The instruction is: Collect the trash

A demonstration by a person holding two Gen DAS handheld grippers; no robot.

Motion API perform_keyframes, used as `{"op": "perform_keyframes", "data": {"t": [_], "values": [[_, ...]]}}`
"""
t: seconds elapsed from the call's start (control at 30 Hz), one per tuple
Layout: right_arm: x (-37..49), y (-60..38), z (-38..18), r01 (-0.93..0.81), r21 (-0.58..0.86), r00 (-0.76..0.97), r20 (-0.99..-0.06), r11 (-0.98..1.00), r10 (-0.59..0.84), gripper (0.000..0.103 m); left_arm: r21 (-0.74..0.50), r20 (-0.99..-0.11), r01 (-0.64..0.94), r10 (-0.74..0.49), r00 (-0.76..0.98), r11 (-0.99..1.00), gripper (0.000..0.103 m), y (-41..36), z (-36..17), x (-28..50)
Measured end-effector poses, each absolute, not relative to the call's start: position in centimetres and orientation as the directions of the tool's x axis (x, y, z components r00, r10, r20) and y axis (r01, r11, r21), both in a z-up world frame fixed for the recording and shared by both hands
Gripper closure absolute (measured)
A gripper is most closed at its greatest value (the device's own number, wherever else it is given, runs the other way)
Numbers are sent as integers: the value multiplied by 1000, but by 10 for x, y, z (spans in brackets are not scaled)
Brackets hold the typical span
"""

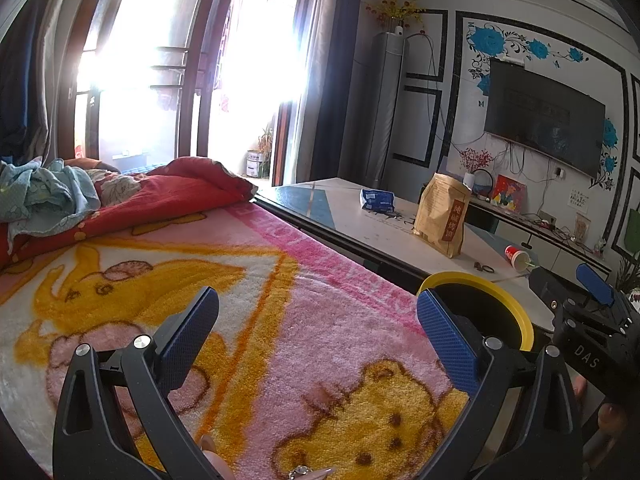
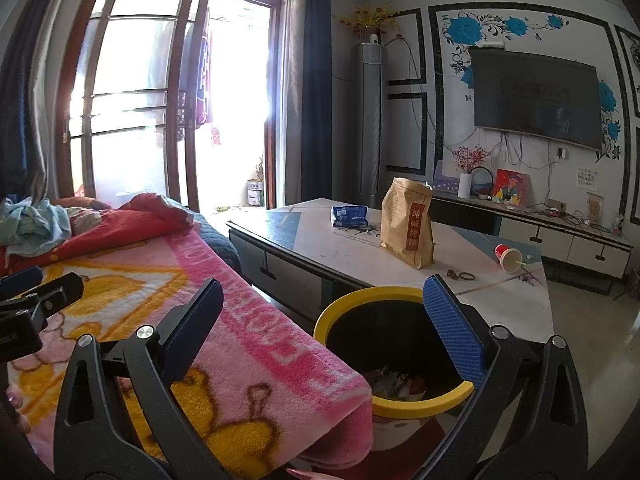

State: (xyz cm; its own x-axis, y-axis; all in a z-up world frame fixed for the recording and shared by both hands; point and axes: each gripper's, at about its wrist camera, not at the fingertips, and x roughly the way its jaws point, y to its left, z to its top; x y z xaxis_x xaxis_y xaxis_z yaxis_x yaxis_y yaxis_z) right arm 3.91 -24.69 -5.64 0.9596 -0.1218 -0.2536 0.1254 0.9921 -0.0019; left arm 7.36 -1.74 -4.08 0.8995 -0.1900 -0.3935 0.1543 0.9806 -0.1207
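Note:
A yellow-rimmed black trash bin [image 2: 396, 344] stands between the sofa and the coffee table, with scraps at its bottom; its rim [image 1: 480, 284] shows in the left wrist view too. On the table lie a brown paper bag [image 2: 408, 224], a blue packet [image 2: 350, 216] and a tipped red paper cup [image 2: 508, 258]. My right gripper [image 2: 320, 320] is open and empty, hovering just before the bin. My left gripper [image 1: 316, 332] is open and empty over the pink blanket. The right gripper [image 1: 592, 312] appears at the left view's right edge.
A pink and yellow blanket [image 1: 240, 300] covers the sofa, with a red quilt [image 1: 160, 196] and clothes behind. The coffee table [image 2: 312, 240] has small dark bits near the cup. A TV [image 2: 536, 100], a low cabinet and a balcony door stand beyond.

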Motion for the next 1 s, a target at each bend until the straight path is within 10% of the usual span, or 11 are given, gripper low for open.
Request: {"op": "perform_keyframes", "data": {"t": [0.63,1.0], "values": [[37,-246,-54,109,9,962,-254,994,-103,11,-124,-399,155,-192,897,980,6,-19,-41,69],[55,-143,-30,-244,73,913,-319,967,255,11,-188,-487,-126,19,873,974,6,102,-48,52]]}}
